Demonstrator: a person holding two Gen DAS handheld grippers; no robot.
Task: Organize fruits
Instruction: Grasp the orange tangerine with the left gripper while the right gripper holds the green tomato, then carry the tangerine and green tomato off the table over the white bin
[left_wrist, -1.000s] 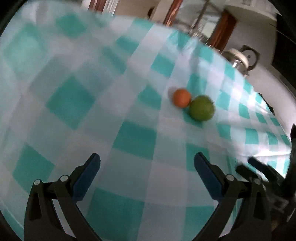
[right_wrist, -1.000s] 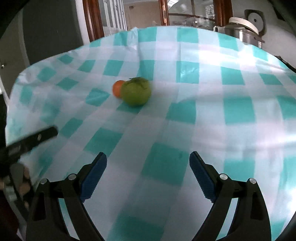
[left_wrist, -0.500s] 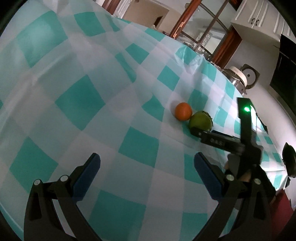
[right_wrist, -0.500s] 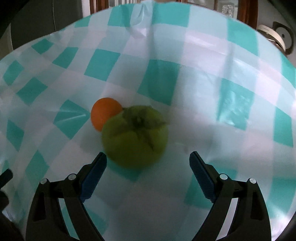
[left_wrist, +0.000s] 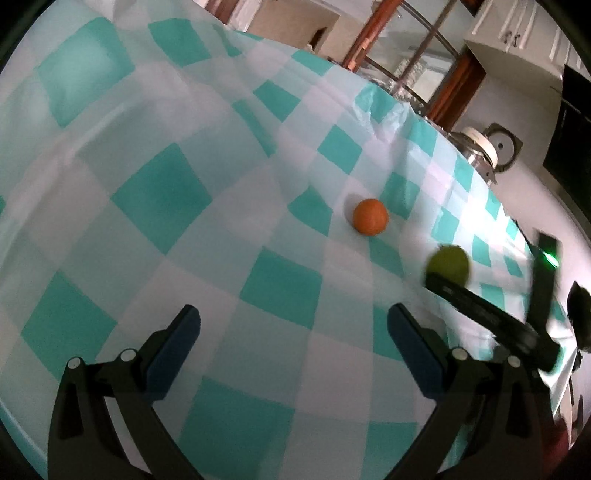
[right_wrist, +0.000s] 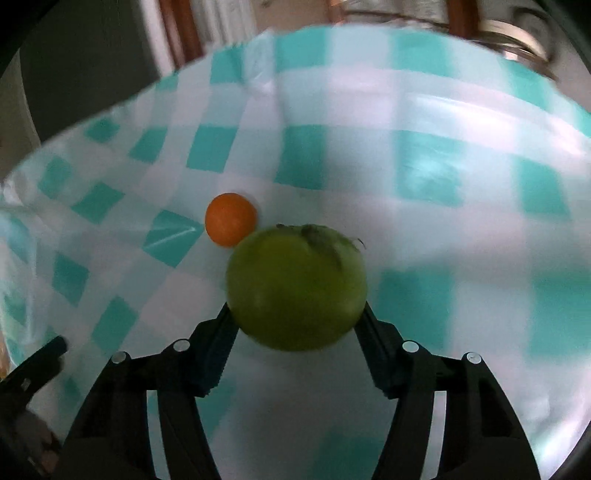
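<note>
My right gripper (right_wrist: 295, 314) is shut on a green fruit (right_wrist: 295, 286) and holds it just above the checked tablecloth (right_wrist: 424, 236). A small orange fruit (right_wrist: 231, 218) lies on the cloth just behind and left of it. In the left wrist view the orange fruit (left_wrist: 370, 216) lies alone on the cloth, and the green fruit (left_wrist: 448, 264) sits in the right gripper's fingers (left_wrist: 476, 302) to its right. My left gripper (left_wrist: 293, 328) is open and empty, well short of the orange fruit.
The teal and white checked cloth (left_wrist: 155, 192) covers the whole table. A steel pot with a white lid (left_wrist: 480, 146) stands beyond the far right edge. Glass and wood doors stand behind the table.
My right gripper moved in and shut on the green fruit, then drew it away to the right of the orange fruit. My left gripper stayed open and shifted little.
</note>
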